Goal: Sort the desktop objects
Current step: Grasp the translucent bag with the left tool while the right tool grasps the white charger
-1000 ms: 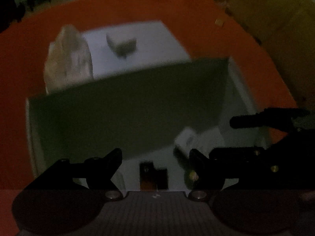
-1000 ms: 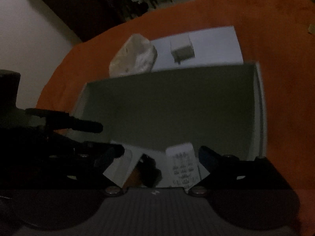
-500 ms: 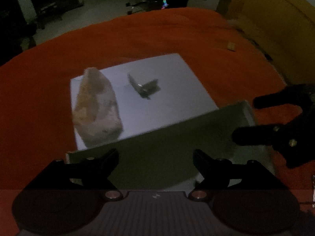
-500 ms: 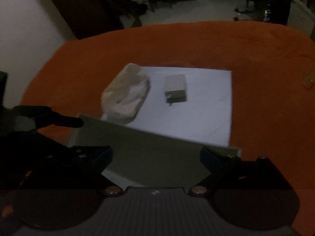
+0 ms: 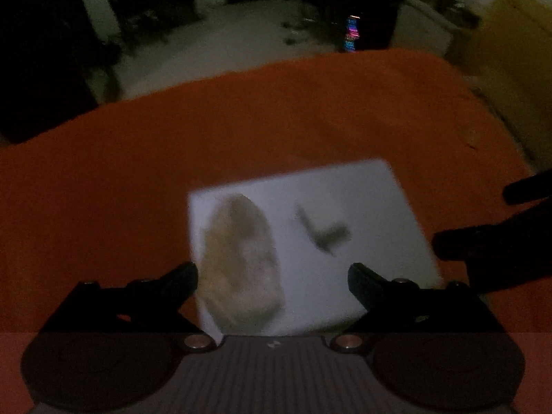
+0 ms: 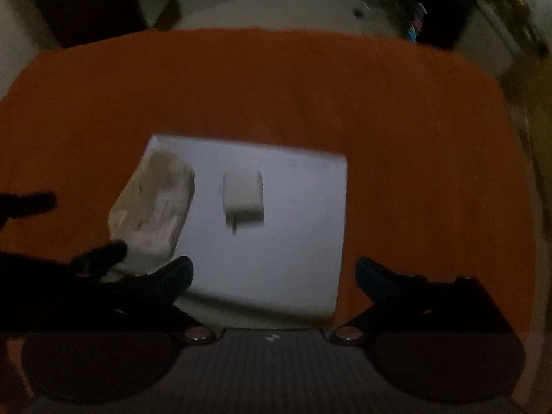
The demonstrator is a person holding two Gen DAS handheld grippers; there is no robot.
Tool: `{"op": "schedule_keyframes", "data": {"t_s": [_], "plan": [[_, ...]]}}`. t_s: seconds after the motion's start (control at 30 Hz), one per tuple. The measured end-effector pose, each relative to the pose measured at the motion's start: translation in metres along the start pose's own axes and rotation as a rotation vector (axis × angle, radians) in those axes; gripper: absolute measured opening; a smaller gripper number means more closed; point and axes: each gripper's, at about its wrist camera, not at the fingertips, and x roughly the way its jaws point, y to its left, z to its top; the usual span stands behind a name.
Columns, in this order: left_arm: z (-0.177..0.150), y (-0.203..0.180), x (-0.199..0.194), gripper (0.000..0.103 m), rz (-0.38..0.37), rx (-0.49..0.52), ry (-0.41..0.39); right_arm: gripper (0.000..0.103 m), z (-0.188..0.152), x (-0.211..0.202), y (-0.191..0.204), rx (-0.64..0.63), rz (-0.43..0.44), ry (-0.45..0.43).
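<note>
Charger (image 6: pixel 242 197), prongs clear in right view; left apparently blurred.

A white charger (image 6: pixel 242 197) and a pale packet (image 6: pixel 153 207) lie apart on a white sheet (image 6: pixel 296 227).

A flat sheet (image 6: pixel 293 248) is laid on the desk (image 6: pixel 276 86), with the desk's cloth showing on all its sides. Two things are set on the sheet. A soft packet (image 6: pixel 155 203) is placed on its left part, reaching to the left edge. A small charger block (image 6: pixel 242 196) is placed just right of the packet, near the middle, apart from it. The right part of the sheet is left bare.
</note>
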Motion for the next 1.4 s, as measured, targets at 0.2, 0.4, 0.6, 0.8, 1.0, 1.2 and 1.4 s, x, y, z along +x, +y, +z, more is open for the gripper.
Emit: {"op": "schedule_keyframes", "data": {"t_s": [0.2,0.4,0.6,0.8,1.0,1.2,1.4], "plan": [[0.021,0.032,0.037,0.094,0.024,-0.018,-0.025,0.102,0.017,0.048,0.007,-0.202,0.013,-0.069],[0.013,0.043,0.08,0.094,0.0,0.03,-0.028,0.102,0.023,0.095,-0.009,-0.109,0.122,-0.075],[-0.007,0.051,0.113,0.094,0.013,0.04,0.035,0.102,0.024,0.125,-0.001,-0.114,0.153,-0.078],[-0.012,0.06,0.124,0.094,-0.043,0.006,0.041,0.102,0.025,0.158,0.019,-0.191,0.111,-0.075],[-0.022,0.063,0.151,0.094,-0.126,-0.11,0.082,0.102,0.025,0.189,0.037,-0.219,0.055,-0.037],[-0.026,0.043,0.167,0.09,-0.096,-0.04,0.119,0.075,0.02,0.207,0.043,-0.2,0.028,0.021],[-0.025,0.046,0.174,0.018,-0.157,-0.068,0.152,0.061,0.017,0.205,0.026,-0.093,0.083,0.032]]}}
